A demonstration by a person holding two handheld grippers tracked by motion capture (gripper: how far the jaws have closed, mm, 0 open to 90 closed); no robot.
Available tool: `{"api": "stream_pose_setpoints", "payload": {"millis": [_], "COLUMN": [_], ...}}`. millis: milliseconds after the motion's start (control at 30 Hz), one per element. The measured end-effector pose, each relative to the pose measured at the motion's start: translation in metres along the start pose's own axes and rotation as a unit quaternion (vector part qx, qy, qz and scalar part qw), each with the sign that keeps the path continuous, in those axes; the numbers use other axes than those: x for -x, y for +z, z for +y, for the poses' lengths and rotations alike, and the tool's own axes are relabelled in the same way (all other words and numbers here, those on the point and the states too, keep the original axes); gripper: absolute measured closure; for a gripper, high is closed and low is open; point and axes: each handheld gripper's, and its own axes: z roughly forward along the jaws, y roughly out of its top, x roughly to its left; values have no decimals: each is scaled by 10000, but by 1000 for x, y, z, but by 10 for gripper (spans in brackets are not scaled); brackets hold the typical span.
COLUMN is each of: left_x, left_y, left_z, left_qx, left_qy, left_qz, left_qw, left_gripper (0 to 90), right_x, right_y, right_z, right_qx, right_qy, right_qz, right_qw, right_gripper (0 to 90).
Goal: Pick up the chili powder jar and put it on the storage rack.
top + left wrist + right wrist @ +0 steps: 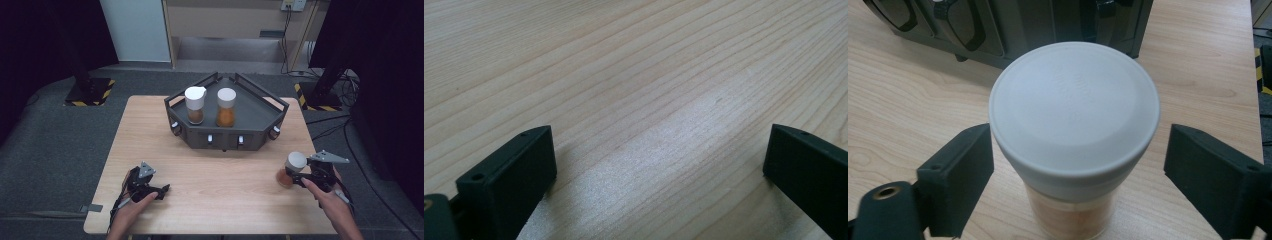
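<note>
Between right gripper (1078, 170) fingers, white-lidded orange-filled jar (1075, 125)

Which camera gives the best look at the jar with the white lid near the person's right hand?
The right gripper view: the jar sits close up between the jaws, its white lid plain. The high view shows it small at the table's right edge. The left gripper view looks at bare tabletop.

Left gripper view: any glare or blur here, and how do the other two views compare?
Left gripper view: pale glare streak on the table, far wood soft. Right gripper view: jar lid sharp, evenly lit. High view: dark surroundings, table bright, slightly soft.
</note>
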Motion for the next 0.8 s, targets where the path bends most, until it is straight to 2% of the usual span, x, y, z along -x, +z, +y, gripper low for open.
{"api": "stream_pose_setpoints", "payload": {"millis": [367, 633, 800], "left_x": [0, 0, 0], "left_y": [0, 0, 0], "left_z": [0, 0, 0], "left_qx": [0, 0, -2], "left_qy": [-1, 0, 0], "left_qz": [0, 0, 0], "left_qw": [10000, 10000, 10000], "left_gripper": [0, 0, 0], "right_x": [-5, -9, -11], "right_y": [5, 6, 5], "right_z": [3, 5, 5], "right_qx": [40, 75, 67], "right_qy": [-75, -134, -158], "right_qz": [-7, -57, -131], "right_qw": [10000, 9999, 9998], "right_gripper": [224, 330, 338]}}
